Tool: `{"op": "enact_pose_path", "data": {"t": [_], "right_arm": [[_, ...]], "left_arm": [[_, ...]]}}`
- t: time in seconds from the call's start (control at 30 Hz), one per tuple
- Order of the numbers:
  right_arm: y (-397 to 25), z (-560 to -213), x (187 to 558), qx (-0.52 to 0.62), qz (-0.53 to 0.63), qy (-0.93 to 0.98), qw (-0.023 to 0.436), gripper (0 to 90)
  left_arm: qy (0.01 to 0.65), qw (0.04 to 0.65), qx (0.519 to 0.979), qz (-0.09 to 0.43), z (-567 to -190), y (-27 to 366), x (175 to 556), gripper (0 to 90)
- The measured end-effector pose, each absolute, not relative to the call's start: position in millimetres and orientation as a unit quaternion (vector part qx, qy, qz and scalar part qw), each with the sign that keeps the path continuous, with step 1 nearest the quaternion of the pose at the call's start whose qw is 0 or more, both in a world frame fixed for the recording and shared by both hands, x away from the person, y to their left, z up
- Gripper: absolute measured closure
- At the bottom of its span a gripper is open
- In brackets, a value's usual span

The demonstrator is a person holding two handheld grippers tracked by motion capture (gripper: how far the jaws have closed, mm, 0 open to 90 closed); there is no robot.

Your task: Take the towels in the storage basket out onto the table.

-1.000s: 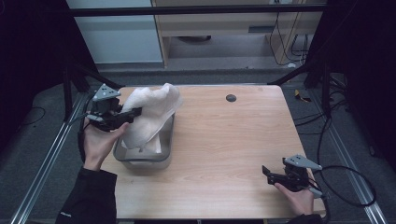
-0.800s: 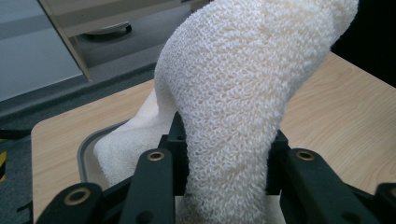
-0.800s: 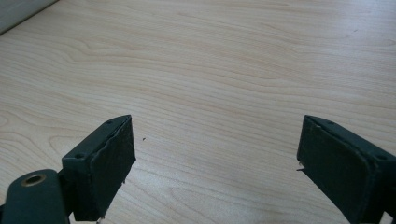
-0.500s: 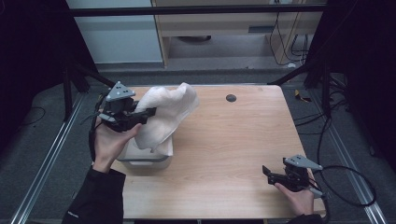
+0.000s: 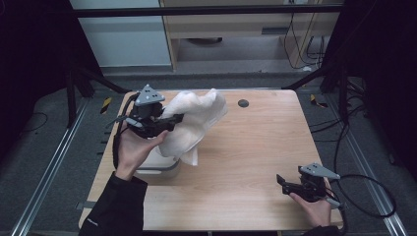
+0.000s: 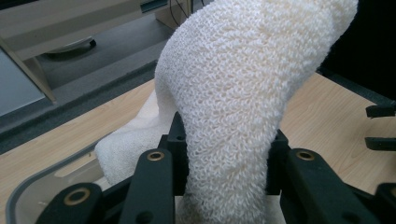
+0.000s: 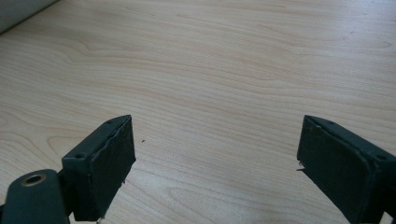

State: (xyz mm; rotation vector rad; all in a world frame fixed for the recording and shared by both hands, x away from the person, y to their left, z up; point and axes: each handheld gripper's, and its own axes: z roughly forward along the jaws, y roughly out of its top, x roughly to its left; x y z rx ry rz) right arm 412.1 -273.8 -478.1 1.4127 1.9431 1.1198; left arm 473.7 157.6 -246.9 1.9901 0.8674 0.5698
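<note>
You work at a light wood table [image 5: 246,162], a small dark round spot [image 5: 243,103] near its far edge. Grey floor [image 5: 44,147] surrounds it, metal rails [image 5: 54,162] along both sides. Beyond the far edge: a pale cabinet panel [image 5: 123,39], a wooden shelf unit [image 5: 231,24], hanging cables [image 5: 300,34]. Both room sides are dark.

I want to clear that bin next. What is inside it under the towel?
The towel hangs from the left gripper over the bin. The bin's visible part looks bare; the rest is hidden by towel.
</note>
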Motion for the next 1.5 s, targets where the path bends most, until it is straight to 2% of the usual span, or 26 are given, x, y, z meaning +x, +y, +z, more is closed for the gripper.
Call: {"op": "enact_pose_path", "data": {"t": [0.57,1.07,1.5], "right_arm": [[-274,-479,412,0.514,0.405,0.715,0.246,11.3],[-274,-479,412,0.512,0.401,0.719,0.245,11.3],[-273,-480,412,0.51,0.398,0.722,0.244,11.3]], "left_arm": [[0.321,0.419,0.825,0.202,-270,113,480,64.8],[0.314,0.41,0.84,0.169,-309,80,487,64.6],[0.312,0.398,0.847,0.161,-343,61,489,64.4]]}}
